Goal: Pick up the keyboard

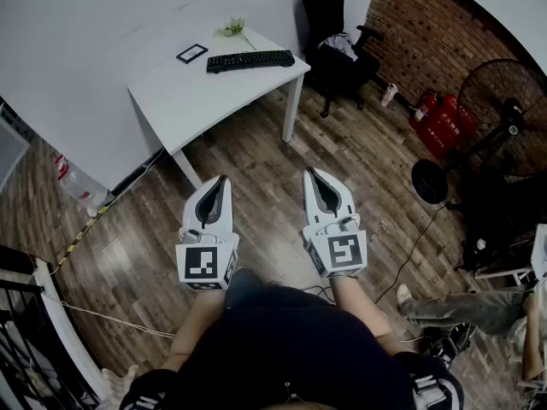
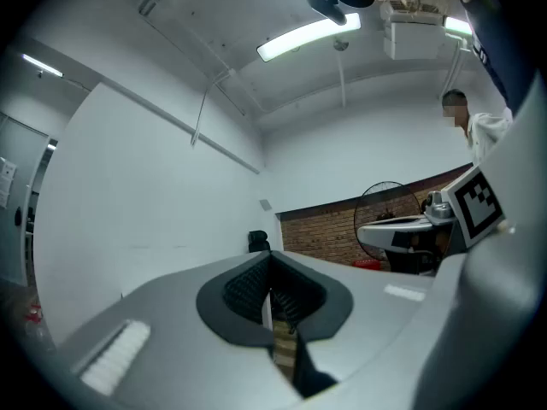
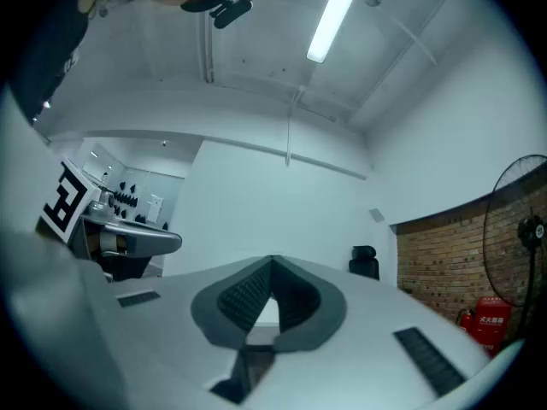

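Head view: a black, flat computer keyboard (image 1: 250, 61) lies on the far part of a white rectangular surface (image 1: 205, 101), its right end close to the right-hand corner and its long side running across the picture. Just beside its left end, not touching it, lies a small dark-framed card (image 1: 191, 54). Behind the keyboard, at the far corner of the surface, is a small sprig of pale flowers (image 1: 232, 27). Nothing touches the keyboard.

Past the right-hand corner of the surface stands a black office chair (image 1: 329, 24) against a red brick wall (image 1: 427, 32). Further right, two red fire extinguishers (image 1: 440, 118) lie by that wall, next to a black standing fan (image 1: 504, 101).

Both tools hover side by side over the brown wooden plank floor (image 1: 359, 161), well apart from the surface and on its near side. The left hand-held gripper (image 1: 225, 178) is clenched with its jaws together and nothing between them, as the left gripper view confirms. The right hand-held gripper (image 1: 308, 172) is likewise clenched and empty, and the right gripper view shows its dark ribbed pads (image 3: 244, 297) meeting at the tip. Each is aimed roughly toward the surface.
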Action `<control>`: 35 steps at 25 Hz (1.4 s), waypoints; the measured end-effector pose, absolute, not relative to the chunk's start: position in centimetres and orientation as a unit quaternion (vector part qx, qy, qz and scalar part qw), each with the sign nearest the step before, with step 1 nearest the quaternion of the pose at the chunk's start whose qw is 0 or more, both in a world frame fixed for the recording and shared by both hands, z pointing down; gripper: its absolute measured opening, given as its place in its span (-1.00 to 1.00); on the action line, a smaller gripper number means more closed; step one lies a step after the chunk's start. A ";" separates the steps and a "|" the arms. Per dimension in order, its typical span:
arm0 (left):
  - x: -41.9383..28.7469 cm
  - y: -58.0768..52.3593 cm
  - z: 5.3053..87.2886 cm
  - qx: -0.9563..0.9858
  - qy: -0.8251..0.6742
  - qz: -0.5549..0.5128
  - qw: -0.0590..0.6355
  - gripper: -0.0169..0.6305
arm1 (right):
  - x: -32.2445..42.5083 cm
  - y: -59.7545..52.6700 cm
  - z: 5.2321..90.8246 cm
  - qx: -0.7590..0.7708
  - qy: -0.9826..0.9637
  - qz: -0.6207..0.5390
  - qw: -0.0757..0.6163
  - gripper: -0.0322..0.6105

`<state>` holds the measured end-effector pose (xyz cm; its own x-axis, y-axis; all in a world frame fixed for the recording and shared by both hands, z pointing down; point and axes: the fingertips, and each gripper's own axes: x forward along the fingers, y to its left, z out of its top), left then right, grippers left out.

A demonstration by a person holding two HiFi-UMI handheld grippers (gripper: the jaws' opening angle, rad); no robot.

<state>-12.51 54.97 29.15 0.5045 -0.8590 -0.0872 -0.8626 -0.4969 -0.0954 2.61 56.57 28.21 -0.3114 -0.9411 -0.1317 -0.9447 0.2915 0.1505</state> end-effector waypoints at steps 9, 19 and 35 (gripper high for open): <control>-12.2 58.0 28.9 -0.861 0.503 0.007 0.076 -0.91 | 3.2 59.7 28.0 -0.590 0.800 0.104 0.024 -0.87; -13.5 53.2 30.6 -0.857 0.513 0.002 0.058 -0.91 | 2.6 54.6 30.0 -0.582 0.810 0.066 0.012 -0.87; -14.6 28.7 32.0 -0.872 0.489 -0.018 0.020 -0.62 | 1.5 32.0 31.0 -0.580 0.812 0.061 -0.009 -0.87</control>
<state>-14.60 28.66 32.04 0.5213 -0.8533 0.0115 -0.8518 -0.5211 -0.0529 1.45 31.99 31.01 -0.3273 -0.9433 -0.0557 -0.9411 0.3201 0.1087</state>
